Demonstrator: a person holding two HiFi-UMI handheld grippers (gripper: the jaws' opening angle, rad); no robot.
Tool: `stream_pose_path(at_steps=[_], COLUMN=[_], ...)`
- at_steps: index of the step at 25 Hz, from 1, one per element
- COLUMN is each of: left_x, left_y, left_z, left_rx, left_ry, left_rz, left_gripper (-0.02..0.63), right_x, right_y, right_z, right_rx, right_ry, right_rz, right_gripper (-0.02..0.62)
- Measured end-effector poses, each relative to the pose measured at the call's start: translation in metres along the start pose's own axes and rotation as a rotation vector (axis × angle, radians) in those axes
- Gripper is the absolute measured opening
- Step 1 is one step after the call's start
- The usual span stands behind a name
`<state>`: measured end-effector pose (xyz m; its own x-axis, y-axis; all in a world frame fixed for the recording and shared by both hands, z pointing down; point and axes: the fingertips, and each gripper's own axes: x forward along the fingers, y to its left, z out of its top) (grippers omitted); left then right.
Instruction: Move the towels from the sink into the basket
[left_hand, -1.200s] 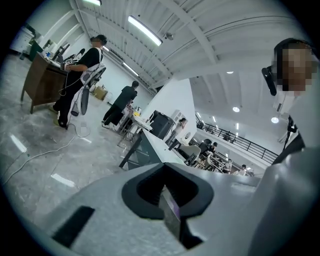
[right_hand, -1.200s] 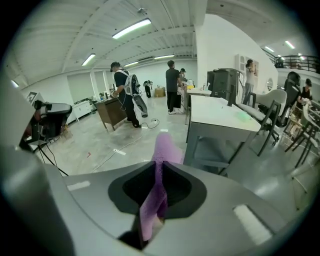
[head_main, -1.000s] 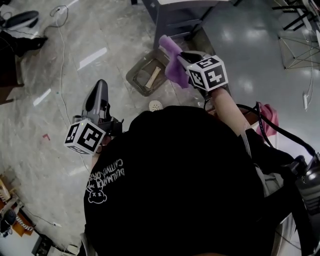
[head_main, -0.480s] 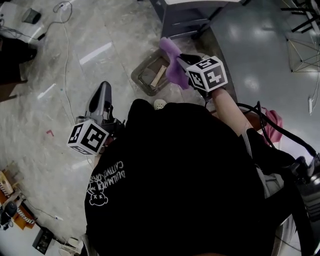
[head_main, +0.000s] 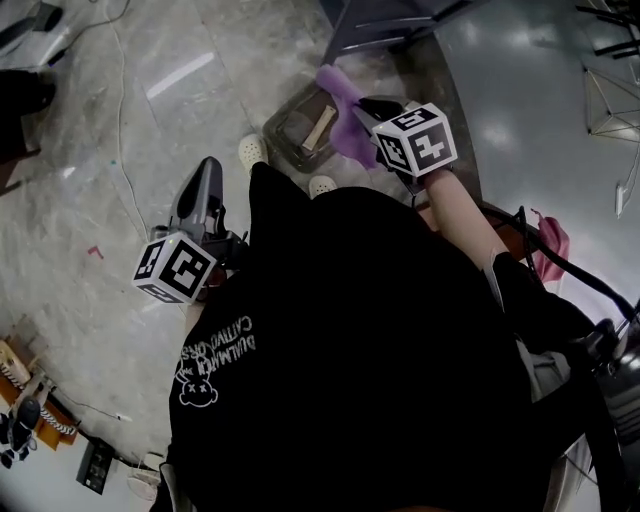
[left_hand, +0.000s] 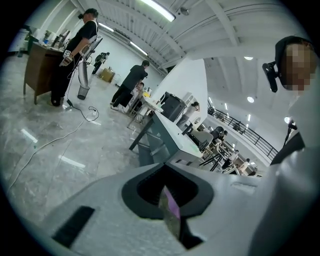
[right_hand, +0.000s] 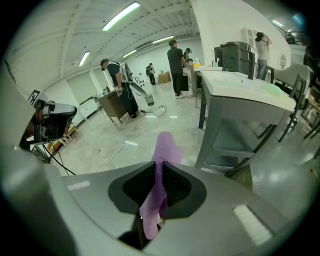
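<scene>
My right gripper (head_main: 362, 108) is shut on a purple towel (head_main: 343, 112), which hangs over the right side of a clear grey basket (head_main: 285, 138) on the floor. In the right gripper view the towel (right_hand: 165, 147) sticks up between the closed jaws (right_hand: 159, 175) and trails back toward the camera. My left gripper (head_main: 205, 172) hangs lower left over bare floor, well apart from the basket. Its jaws (left_hand: 167, 192) are shut, with only a thin slit between the pads and nothing held. A pink towel (head_main: 552, 243) shows at the right behind the person's arm.
A wooden piece (head_main: 320, 128) lies in the basket. A grey metal table (right_hand: 240, 95) stands just beyond it. The person's white shoes (head_main: 252, 150) are by the basket, and a cable (head_main: 122, 120) runs over the marble floor. Several people stand far off.
The person has stepped closer to the basket and a second white shoe has come into view. Both grippers have sunk lower. The right one still holds the purple towel.
</scene>
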<state>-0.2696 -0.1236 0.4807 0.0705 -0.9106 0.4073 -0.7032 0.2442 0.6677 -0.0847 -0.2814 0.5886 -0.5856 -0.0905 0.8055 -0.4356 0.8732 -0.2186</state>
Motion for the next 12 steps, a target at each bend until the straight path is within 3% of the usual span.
stream_pose_path(at_steps=[8, 12], left_x=[0.064, 0.098], left_y=[0.058, 0.088], left_z=[0.0, -0.013], left_rx=[0.016, 0.083], left_ry=[0.214, 0.286], left_rz=[-0.028, -0.029], left_gripper=[0.003, 0.003], right_x=[0.056, 0.093], right_y=[-0.011, -0.014], right_z=[-0.005, -0.015], right_rx=[0.119, 0.183], right_ry=[0.086, 0.12], right_rz=[-0.033, -0.024], right_gripper=[0.055, 0.055])
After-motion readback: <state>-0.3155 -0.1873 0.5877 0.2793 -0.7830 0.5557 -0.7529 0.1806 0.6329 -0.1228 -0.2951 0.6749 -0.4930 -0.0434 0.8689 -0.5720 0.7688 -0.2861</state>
